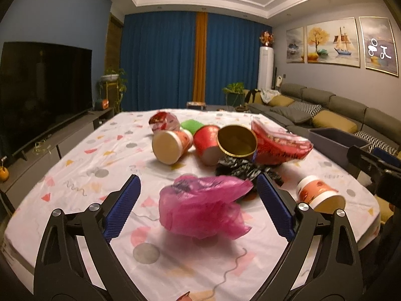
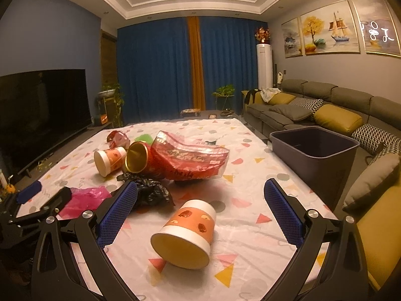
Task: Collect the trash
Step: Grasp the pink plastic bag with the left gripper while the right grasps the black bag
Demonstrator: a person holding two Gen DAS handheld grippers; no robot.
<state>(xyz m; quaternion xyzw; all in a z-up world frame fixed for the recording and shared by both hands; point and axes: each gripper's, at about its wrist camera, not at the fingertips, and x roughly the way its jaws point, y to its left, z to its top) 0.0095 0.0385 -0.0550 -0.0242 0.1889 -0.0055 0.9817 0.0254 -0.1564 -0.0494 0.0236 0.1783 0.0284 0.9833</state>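
A crumpled pink plastic bag (image 1: 200, 208) lies on the tablecloth between the wide-apart blue pads of my left gripper (image 1: 198, 179), which is open and not pressing on it. My right gripper (image 2: 200, 183) is open too, and an orange-and-white paper cup (image 2: 185, 233) lies on its side between its fingers, untouched. Behind these sit a black plastic bag (image 2: 150, 190), a red snack bag (image 2: 190, 160), a gold-lined red cup (image 2: 136, 156), a second paper cup (image 2: 109, 159) and a crumpled red wrapper (image 1: 164, 121).
A dark grey bin (image 2: 313, 150) stands off the table's right edge, in front of the sofa (image 2: 325, 100). A green item (image 1: 191, 125) lies behind the cups. A television (image 1: 42, 87) stands to the left. The patterned tablecloth (image 2: 250, 200) runs to the near edge.
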